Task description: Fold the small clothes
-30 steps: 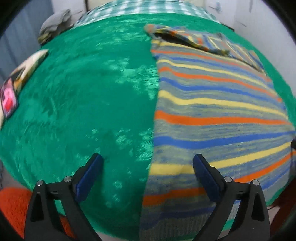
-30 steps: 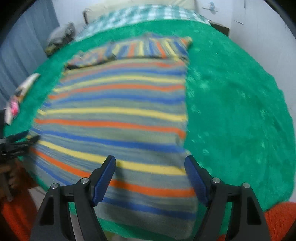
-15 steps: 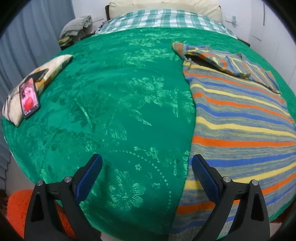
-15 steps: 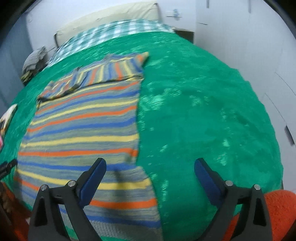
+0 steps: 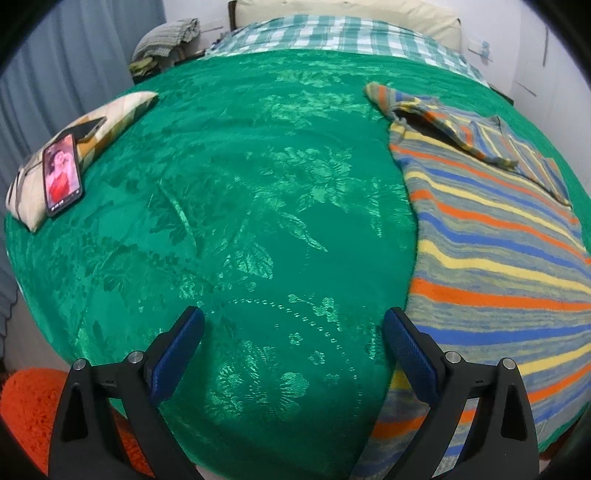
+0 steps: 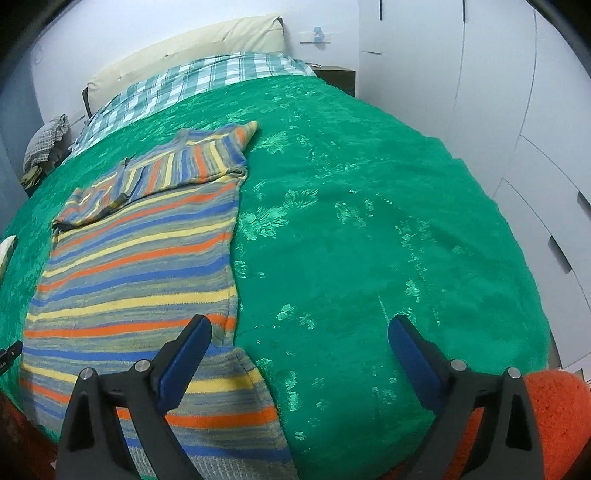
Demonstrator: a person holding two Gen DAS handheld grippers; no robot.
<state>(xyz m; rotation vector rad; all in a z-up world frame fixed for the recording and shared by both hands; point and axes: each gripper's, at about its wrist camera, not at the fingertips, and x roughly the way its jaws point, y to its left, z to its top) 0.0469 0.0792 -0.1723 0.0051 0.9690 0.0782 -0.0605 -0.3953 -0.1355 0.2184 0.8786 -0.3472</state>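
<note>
A striped knit garment (image 5: 498,266) in grey, blue, orange and yellow lies flat on the green bedspread (image 5: 240,221), its sleeves folded across the far end. It also shows in the right wrist view (image 6: 136,266), hanging over the bed's near edge. My left gripper (image 5: 293,325) is open and empty, over bare bedspread left of the garment's edge. My right gripper (image 6: 299,332) is open and empty, over the bedspread (image 6: 369,240) beside the garment's right edge; its left finger (image 6: 184,350) is above the hem.
A phone (image 5: 62,173) lies on a small patterned pillow (image 5: 110,118) at the bed's left edge. A checked blanket (image 5: 340,35) and cream headboard are at the far end. White wardrobe doors (image 6: 517,110) stand to the right. An orange rug (image 6: 554,424) lies below the bed.
Both grippers have pulled back and swung outward from the garment, the left to the left, the right to the right. Both stayed open. The garment has not moved.
</note>
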